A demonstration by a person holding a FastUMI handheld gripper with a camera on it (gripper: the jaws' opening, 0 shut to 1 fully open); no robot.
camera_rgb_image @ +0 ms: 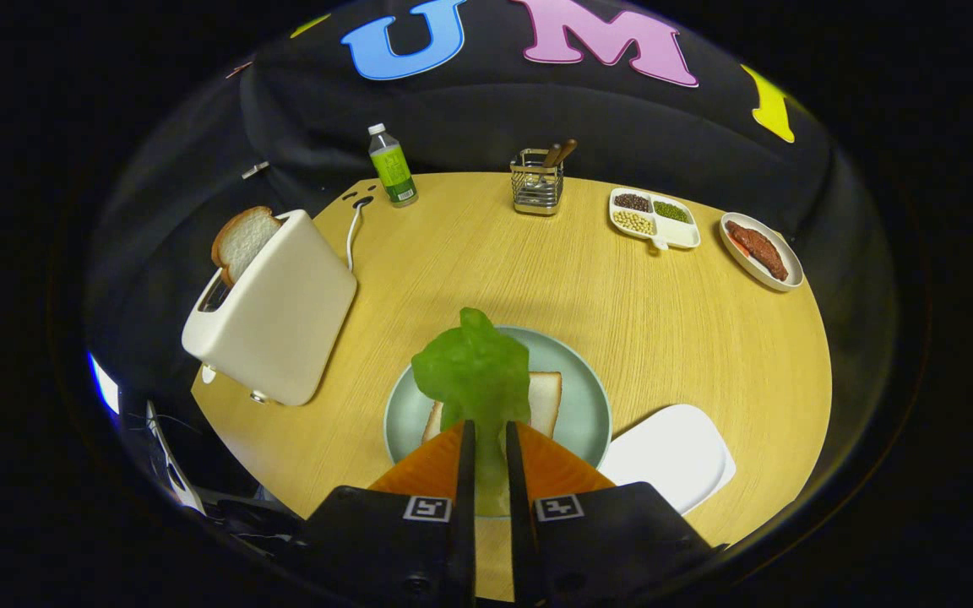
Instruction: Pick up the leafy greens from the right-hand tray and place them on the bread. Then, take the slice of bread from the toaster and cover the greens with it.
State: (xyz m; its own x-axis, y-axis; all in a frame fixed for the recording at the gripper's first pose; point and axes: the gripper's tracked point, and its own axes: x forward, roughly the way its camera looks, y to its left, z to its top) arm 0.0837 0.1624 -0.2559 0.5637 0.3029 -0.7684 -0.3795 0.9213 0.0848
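Observation:
My gripper (486, 435) is shut on the leafy greens (474, 371), a pale green leaf pinched by its lower part between both fingers. The leaf hangs above a slice of bread (544, 401) that lies on a light green plate (584, 397) just ahead of the fingers. Left of the plate stands a cream toaster (275, 312) with a second slice of bread (241, 241) sticking up out of its slot. Right of the plate lies a white tray (672, 456) with nothing on it.
At the back of the round wooden table (706, 338) stand a green-labelled bottle (392, 169), a wire holder with utensils (537, 181), a divided dish of beans (654, 218) and a plate with reddish food (761, 251). The toaster's cord (354, 232) runs toward the back.

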